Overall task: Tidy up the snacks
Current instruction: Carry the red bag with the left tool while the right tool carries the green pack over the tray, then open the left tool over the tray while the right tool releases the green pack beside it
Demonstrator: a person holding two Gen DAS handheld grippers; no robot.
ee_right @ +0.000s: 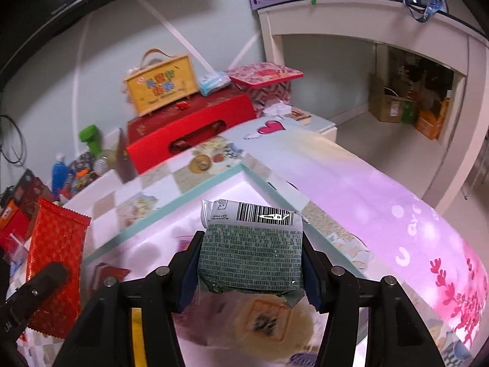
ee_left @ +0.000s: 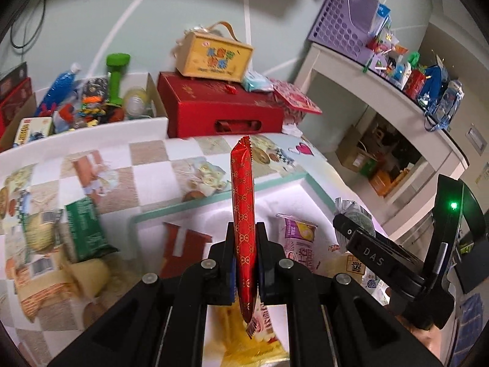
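Red foil with a gold pattern marks the long snack packet (ee_left: 243,214) clamped edge-on in the left claw (ee_left: 244,244), its crimped end pointing up over the white tray (ee_left: 275,189) on the table (ee_left: 122,165). The right claw (ee_right: 250,263) is clamped on a green-printed packet (ee_right: 252,253), barcode end forward, held above the same tray. More snacks lie in the tray: a purple packet (ee_left: 301,241) and a yellow one (ee_left: 259,336).

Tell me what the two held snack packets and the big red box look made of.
Red snack packet: glossy foil-like film, crimped zigzag ends. Green snack packet: thin printed plastic wrap, silvery seam with barcode. Red box: probably matte cardboard, with a cut-out handle slot.
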